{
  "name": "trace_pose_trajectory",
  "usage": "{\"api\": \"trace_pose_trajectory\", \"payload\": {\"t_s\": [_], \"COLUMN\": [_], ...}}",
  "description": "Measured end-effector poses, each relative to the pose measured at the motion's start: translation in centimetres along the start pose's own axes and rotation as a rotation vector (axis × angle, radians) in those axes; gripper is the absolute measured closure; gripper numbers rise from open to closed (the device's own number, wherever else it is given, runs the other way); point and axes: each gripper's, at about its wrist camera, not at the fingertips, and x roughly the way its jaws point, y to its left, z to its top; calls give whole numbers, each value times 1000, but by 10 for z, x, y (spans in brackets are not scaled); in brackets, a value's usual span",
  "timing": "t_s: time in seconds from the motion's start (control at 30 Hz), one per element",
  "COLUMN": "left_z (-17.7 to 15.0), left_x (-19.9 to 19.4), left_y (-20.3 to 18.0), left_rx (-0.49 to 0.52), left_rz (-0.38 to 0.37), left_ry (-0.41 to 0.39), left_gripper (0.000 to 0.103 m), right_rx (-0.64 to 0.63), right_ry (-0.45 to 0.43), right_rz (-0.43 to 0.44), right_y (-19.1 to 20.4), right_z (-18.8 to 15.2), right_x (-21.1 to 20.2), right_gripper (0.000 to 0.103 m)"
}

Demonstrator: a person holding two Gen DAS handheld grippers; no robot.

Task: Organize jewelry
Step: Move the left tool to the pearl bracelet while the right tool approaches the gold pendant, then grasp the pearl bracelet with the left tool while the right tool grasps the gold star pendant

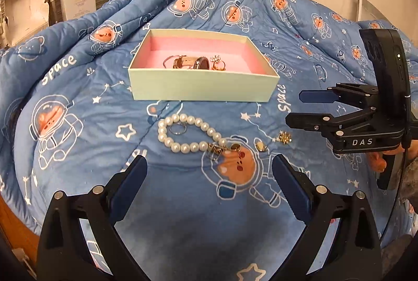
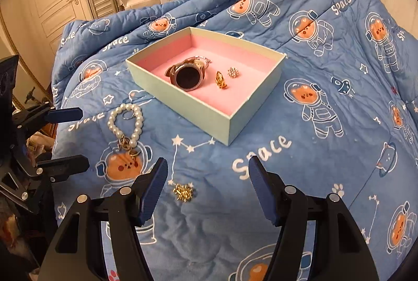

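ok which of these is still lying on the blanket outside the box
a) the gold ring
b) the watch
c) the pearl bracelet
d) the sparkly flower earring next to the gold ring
c, the pearl bracelet lies on the blue blanket in front of the box, while the watch, gold ring and flower earring all sit on the box's pink lining.

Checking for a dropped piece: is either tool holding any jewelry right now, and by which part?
Nothing is held. The left tool and right tool are both open and empty above the blanket.
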Motion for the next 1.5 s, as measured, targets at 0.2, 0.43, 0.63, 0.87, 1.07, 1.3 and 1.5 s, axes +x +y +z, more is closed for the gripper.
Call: {"api": "trace_pose_trajectory", "payload": {"t_s": [0.2,0.43,0.63,0.87,1.07,1.3,1.5], "left_z": [-18,-27,-19,3,17,24,22], "left_x": [1,4,4,13,33,49,48], "left_y": [-4,-7,7,44,61,53,51], "left_rx": [-37,-43,-116,-260,-307,-254,-267], "left_rz": [10,44,46,43,35,43,37], "left_ry": [4,-4,-36,-23,47,103,109], "left_gripper": [8,8,13,31,53,69,85], "right_rx": [24,14,17,10,1,-7,-6], "right_ry": [16,30,29,35,38,36,35], "right_rz": [14,17,12,18,19,19,21], "right_y": [5,13,15,20,22,23,23], "right_z": [-21,-34,-34,-30,-29,-29,-28], "right_x": [2,7,12,19,21,22,23], "right_gripper": [40,47,57,70,76,86,86]}}
